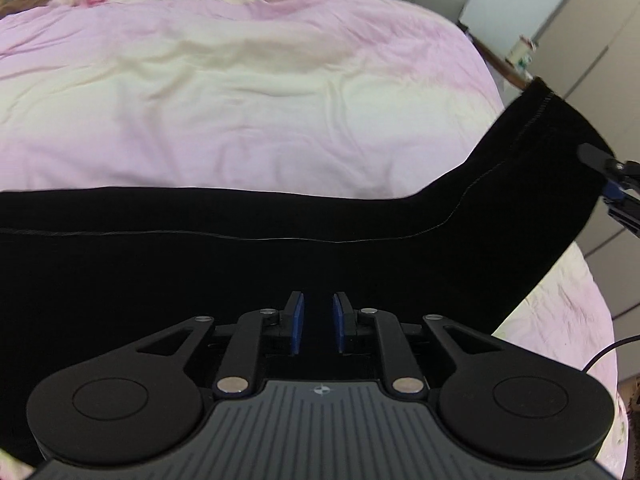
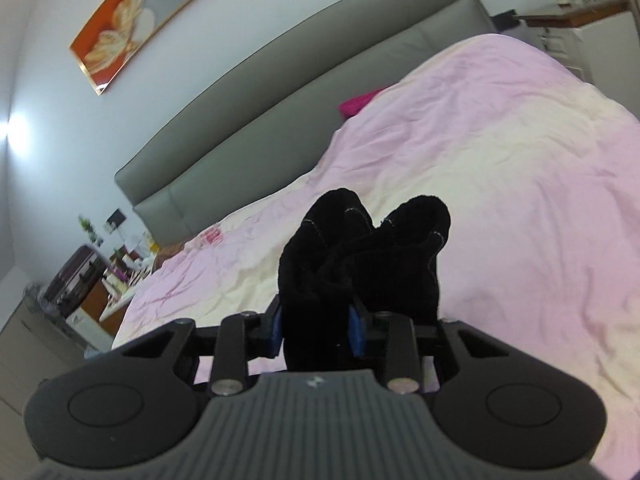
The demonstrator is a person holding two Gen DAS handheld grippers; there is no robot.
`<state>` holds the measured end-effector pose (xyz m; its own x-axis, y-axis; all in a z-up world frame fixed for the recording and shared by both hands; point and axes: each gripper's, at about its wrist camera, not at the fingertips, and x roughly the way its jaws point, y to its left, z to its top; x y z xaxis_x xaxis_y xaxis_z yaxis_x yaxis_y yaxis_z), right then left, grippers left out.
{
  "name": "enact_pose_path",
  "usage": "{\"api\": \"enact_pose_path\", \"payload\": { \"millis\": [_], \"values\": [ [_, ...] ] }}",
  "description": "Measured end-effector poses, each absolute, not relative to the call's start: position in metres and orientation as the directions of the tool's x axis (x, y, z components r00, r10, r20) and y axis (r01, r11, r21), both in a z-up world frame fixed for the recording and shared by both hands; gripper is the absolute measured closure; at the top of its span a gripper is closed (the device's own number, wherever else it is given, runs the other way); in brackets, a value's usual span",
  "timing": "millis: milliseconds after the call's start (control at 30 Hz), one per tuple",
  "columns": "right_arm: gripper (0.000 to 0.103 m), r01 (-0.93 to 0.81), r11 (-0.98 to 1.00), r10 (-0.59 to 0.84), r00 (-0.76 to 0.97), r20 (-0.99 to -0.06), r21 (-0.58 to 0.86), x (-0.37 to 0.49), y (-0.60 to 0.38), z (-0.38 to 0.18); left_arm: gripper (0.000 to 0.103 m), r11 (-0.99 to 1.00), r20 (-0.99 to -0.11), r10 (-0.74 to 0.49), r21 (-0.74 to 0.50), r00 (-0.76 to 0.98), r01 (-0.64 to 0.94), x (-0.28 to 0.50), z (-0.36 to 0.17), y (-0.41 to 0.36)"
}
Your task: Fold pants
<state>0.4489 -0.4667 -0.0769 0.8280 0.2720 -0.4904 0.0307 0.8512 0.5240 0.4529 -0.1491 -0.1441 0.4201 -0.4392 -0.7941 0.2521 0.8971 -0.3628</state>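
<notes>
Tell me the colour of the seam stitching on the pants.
Pale grey against black fabric pants; left wrist view.

Bed: pink-and-cream duvet (image 2: 500,168) lay rumpled right across | Headboard: grey padded headboard (image 2: 280,92) ran along the far edge | Wall: pale, with an orange framed painting (image 2: 136,28) hung above, bright glare at left | Corners: cluttered bedside table (image 2: 116,280) one side, wooden shelf (image 2: 576,12) with bottles the other | Wardrobe: pale wardrobe doors (image 1: 592,40) stood beyond.
</notes>
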Motion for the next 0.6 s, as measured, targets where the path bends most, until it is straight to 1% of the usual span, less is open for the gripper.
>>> {"api": "enact_pose_path", "payload": {
  "millis": [133,233,333,467,500,567,600],
  "values": [
    [0.075,-0.067,0.903,0.313,0.779,-0.543,0.425,0.465,-0.371,-0.073,0.083,0.912,-0.799,-0.407,-0.378,0.442,0.158,0.430,-0.154,-0.090],
    [0.075,-0.157,0.937,0.323,0.731,-0.600,0.313,0.470,-0.293,-0.093,0.083,0.907,-0.808,-0.403,-0.415,0.430,0.072,0.418,-0.175,-0.052],
    [0.075,-0.240,0.950,0.313,0.677,-0.666,0.202,0.467,-0.228,-0.135,0.083,0.898,-0.814,-0.401,-0.439,0.421,0.006,0.406,-0.196,-0.025],
    [0.075,-0.333,0.940,0.266,0.589,-0.763,0.071,0.453,-0.170,-0.200,0.083,0.877,-0.811,-0.421,-0.478,0.407,-0.044,0.398,-0.221,-0.008],
    [0.074,-0.360,0.933,0.245,0.574,-0.781,0.028,0.448,-0.161,-0.217,0.083,0.874,-0.808,-0.425,-0.484,0.407,-0.048,0.397,-0.225,-0.007],
    [0.064,-0.406,0.914,0.231,0.561,-0.795,-0.020,0.438,-0.150,-0.233,0.083,0.871,-0.807,-0.429,-0.489,0.406,-0.051,0.400,-0.232,-0.010],
    [0.055,-0.422,0.906,0.238,0.555,-0.797,-0.023,0.436,-0.146,-0.235,0.083,0.875,-0.809,-0.423,-0.482,0.407,-0.050,0.401,-0.234,-0.013]
  ]
}}
